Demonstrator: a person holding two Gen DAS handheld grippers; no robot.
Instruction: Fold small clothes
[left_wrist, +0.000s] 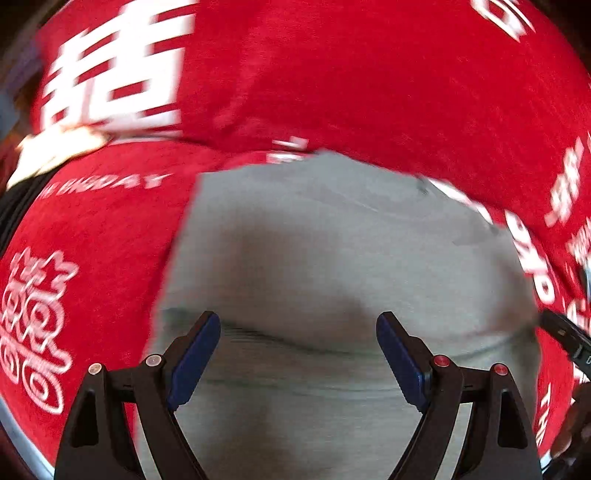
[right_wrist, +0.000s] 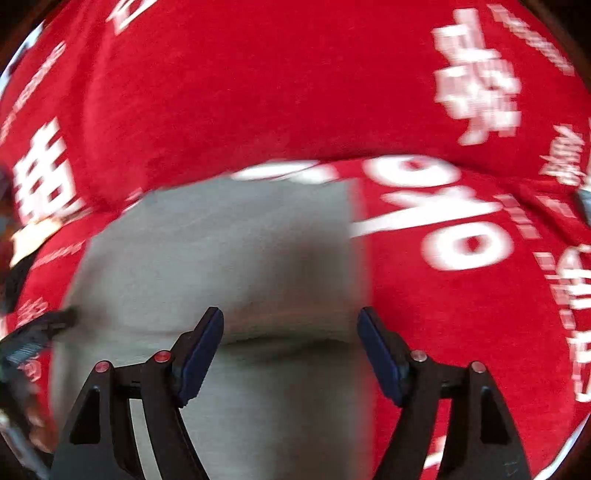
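1. Left tongs (left_wrist: 298, 354): the jaws stand wide apart with nothing between the blue pads (left_wrist: 194, 363); they hover low over the grey garment (left_wrist: 332, 258), presumably ready to pinch an edge
2. Right tongs (right_wrist: 290, 350): the jaws are likewise spread wide and hold nothing; they hang over the same garment, on its right-hand portion
3. Grey garment: it lies flat on the red cloth (left_wrist: 351, 81), with a shallow crease running across just ahead of both pairs of pads. Its straight left edge shows in the left view and its straight right edge in the right view, which suggests a piece already squared up
4. Red cloth: printed with white lettering, it covers the whole work surface and surrounds the garment on all visible sides
5. Judgement: the two tools flank the crease side by side, probably so that each can take one end of the near edge and carry it over evenly. Motion blur prevents confirming contact with the fabric
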